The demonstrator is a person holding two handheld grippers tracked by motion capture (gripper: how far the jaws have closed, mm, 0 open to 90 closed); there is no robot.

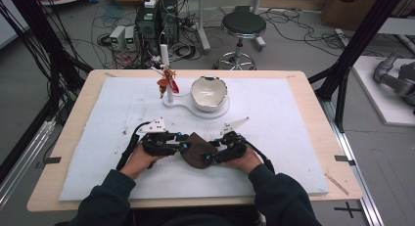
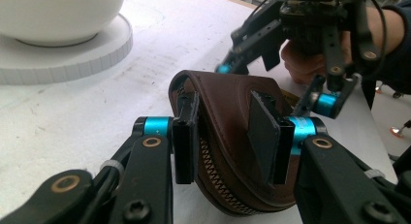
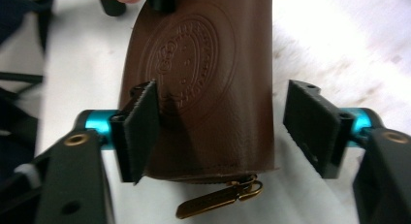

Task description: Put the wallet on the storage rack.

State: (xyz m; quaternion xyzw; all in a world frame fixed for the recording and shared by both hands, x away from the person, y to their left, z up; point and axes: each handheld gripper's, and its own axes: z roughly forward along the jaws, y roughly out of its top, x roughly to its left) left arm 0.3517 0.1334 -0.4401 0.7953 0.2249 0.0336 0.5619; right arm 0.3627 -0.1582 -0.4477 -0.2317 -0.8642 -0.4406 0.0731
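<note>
Near the desk's [image 1: 303, 138] front edge, the brown leather pouch [image 1: 197, 150] sits between both claws. Left claw [image 2: 228, 136] pinches its zippered edge; right claw [image 3: 228, 132] is spread open around it, not squeezing. Looks soft, floppy, light, so I'd grab the stiffer seam. White bowl [image 1: 209, 93] farther back.

A round embossed seal sits on the brown leather pouch [image 3: 203, 83], up ahead of the right gripper [image 3: 225, 132] and between its jaws, nearer the left-hand one. There's a ring of raised lettering around a small emblem, but it's too soft and blurred to read a single word. No other text, number or label can be made out.
</note>
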